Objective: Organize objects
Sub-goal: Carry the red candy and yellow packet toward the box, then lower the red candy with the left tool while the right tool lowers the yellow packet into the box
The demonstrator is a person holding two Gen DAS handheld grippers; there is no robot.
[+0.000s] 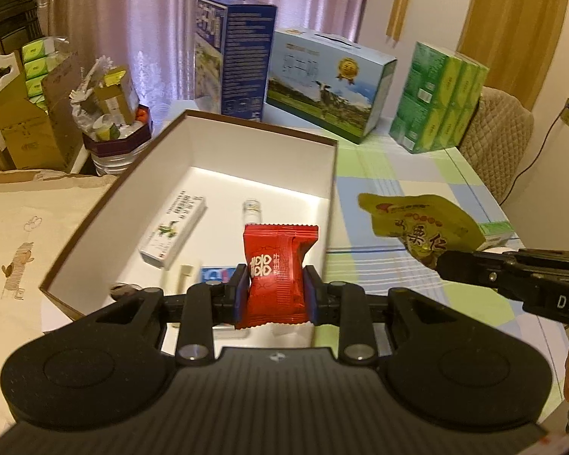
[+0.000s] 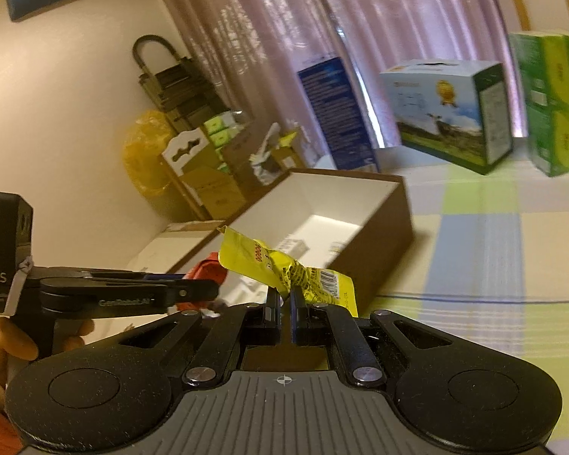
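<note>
The red crinkled foil snack packet (image 1: 277, 273), pinched upright in the left gripper (image 1: 276, 295), is held over the near end of the open white-lined brown cardboard box (image 1: 193, 174) extending toward 12 o'clock, while the yellow plastic pouch (image 2: 284, 269), clamped in the right gripper (image 2: 284, 318), is carried outside the box wall, which lies at 11 o'clock from it.

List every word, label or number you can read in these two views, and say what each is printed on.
"DAS": body of the right hand-held gripper, seen from the left wrist.
"DAS": body of the left hand-held gripper, seen from the right wrist.
"GenRobot.AI": left hand-held gripper's arm, faint.
Red candy packet: white double-happiness sign; small text unreadable.
Yellow snack pouch: large characters, blurred; its barcode digits too small.
White medicine box, milk cartons: print too small.
</note>
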